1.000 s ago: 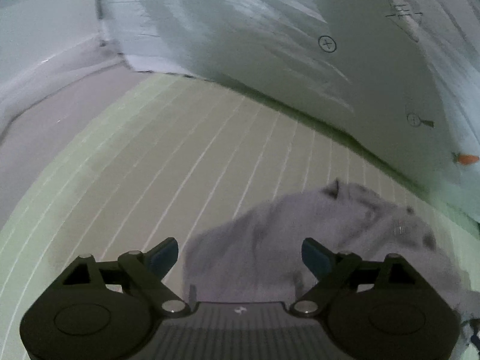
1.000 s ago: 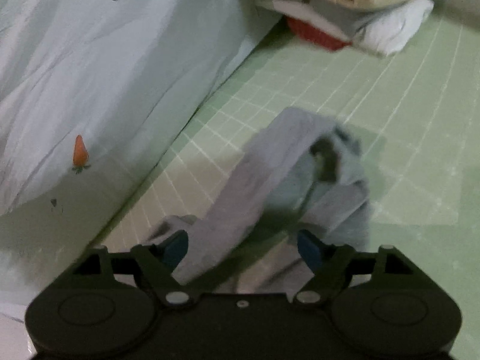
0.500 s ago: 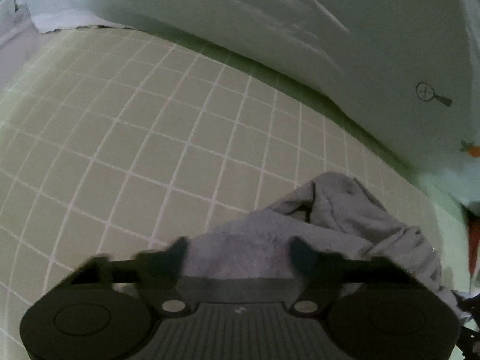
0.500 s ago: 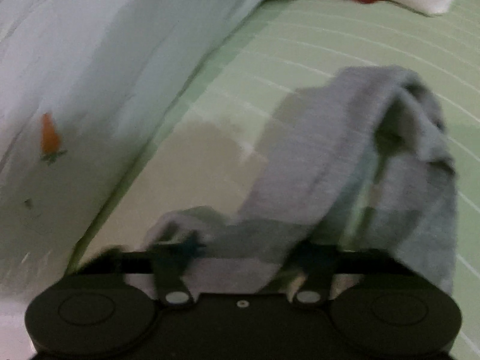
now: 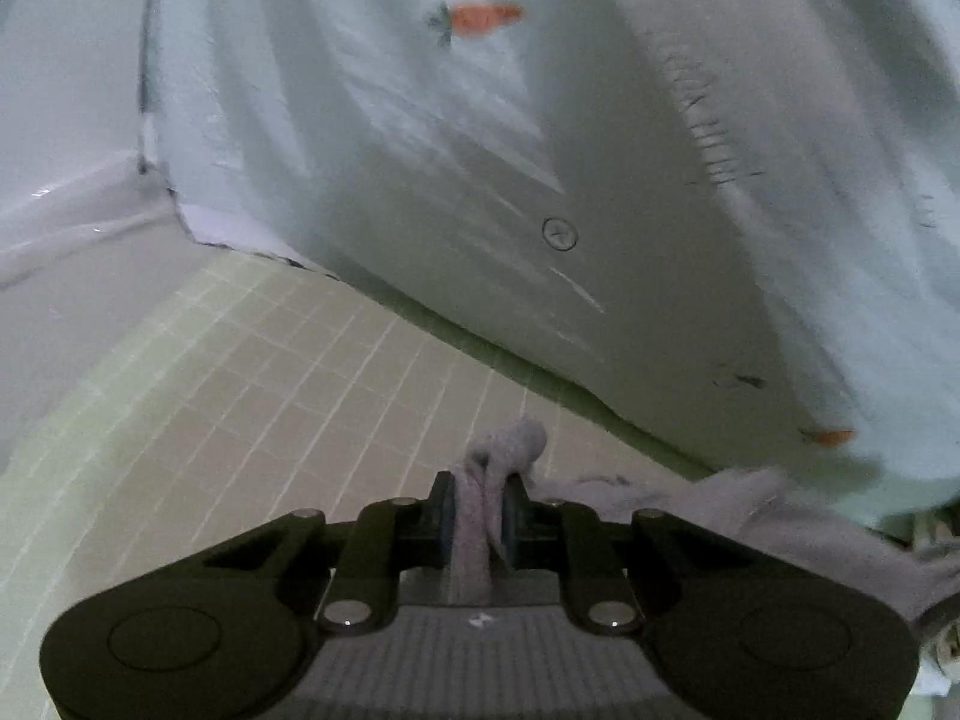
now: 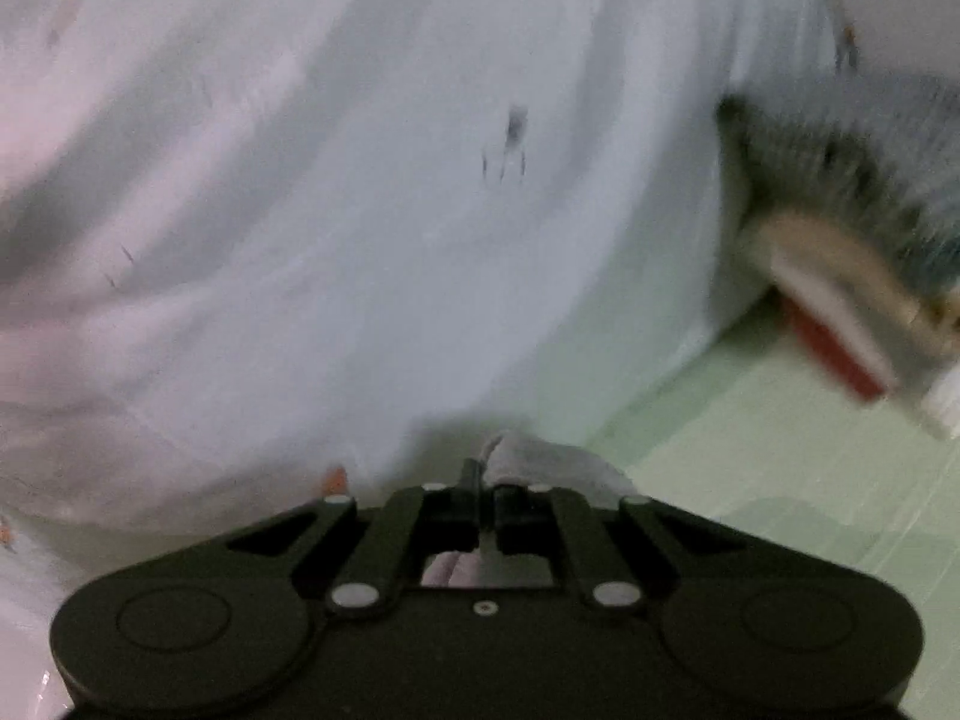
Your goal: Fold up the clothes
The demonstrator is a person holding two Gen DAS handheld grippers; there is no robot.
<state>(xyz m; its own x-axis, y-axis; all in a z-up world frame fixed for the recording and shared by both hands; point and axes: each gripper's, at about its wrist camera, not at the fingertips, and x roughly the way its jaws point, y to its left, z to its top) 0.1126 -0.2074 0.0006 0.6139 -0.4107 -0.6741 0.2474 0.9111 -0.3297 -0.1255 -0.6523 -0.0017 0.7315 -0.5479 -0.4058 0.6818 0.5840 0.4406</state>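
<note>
Grey garment (image 5: 480, 516) pinched in both your left hand-held gripper (image 5: 478, 519) and right hand-held gripper (image 6: 487, 510), jaws just closed; next, spread it flat.

Both claws (image 5: 478, 516) (image 6: 487, 507) now clamped on garment (image 5: 501, 450)

A pale green mat (image 5: 288, 396) ruled in a white grid covers the surface ahead of and below both tools. A white sheet (image 5: 420, 168) printed with small carrots hangs along its far edge. A blurred stack of folded clothes (image 6: 852, 300) sits on the mat (image 6: 750, 450), ahead and to the right of the right-hand tool, against the sheet (image 6: 360, 210).
</note>
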